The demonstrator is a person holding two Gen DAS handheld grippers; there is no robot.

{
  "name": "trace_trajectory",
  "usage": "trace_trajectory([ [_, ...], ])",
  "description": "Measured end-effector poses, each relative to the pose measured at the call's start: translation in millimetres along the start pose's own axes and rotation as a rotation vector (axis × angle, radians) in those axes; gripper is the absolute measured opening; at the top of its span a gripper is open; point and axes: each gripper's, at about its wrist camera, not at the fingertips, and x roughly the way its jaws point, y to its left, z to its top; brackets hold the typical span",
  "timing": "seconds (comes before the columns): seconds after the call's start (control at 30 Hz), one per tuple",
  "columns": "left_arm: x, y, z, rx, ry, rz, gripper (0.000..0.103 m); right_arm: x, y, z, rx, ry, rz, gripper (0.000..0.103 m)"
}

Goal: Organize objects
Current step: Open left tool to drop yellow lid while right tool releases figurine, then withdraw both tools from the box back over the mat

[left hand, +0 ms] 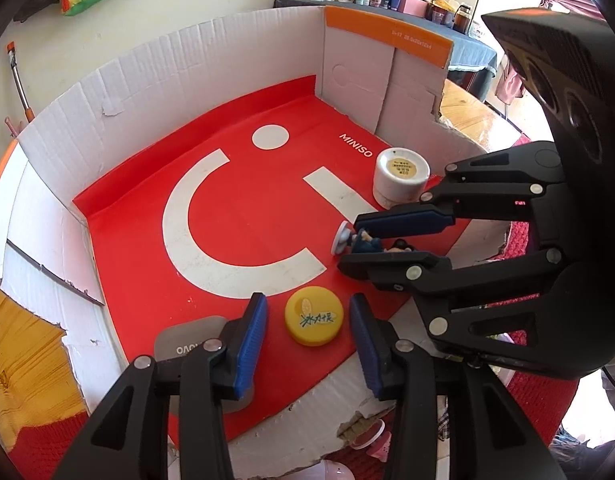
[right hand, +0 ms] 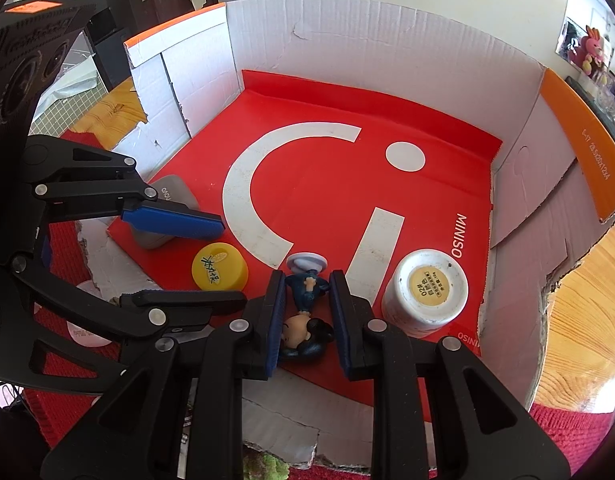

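A small figurine (right hand: 307, 300) in a blue suit with a round white base lies on the red liner of a cardboard box (right hand: 347, 40). My right gripper (right hand: 305, 280) is around the figurine, pads close on both sides; a small gap shows on the right. It also shows in the left wrist view (left hand: 349, 242). My left gripper (left hand: 307, 312) is open, straddling a yellow cap (left hand: 313, 315) without touching it. The yellow cap (right hand: 219, 266) sits left of the figurine. A white jar (right hand: 425, 292) stands upside down to the right.
A grey flat case (left hand: 195, 344) lies under my left gripper's left finger. The box walls (left hand: 187, 60) rise on the far sides; the near wall is torn low. A wooden table (right hand: 579, 320) and red mat (right hand: 567, 432) surround the box.
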Motion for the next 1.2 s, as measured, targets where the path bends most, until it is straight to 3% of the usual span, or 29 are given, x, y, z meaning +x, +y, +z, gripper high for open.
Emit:
trace_trajectory([
  [0.13,-2,1,0,-0.005,-0.007,0.005,0.052,-1,0,0,0.000,-0.001,-0.003,0.022],
  [0.63,-9,1,0,-0.021,-0.026,0.006,0.054,-4,1,0,-0.005,0.003,-0.007,0.022],
  [1.2,-55,0,-14,-0.081,-0.116,0.008,0.054,-36,8,-4,0.005,-0.024,-0.031,0.022],
])
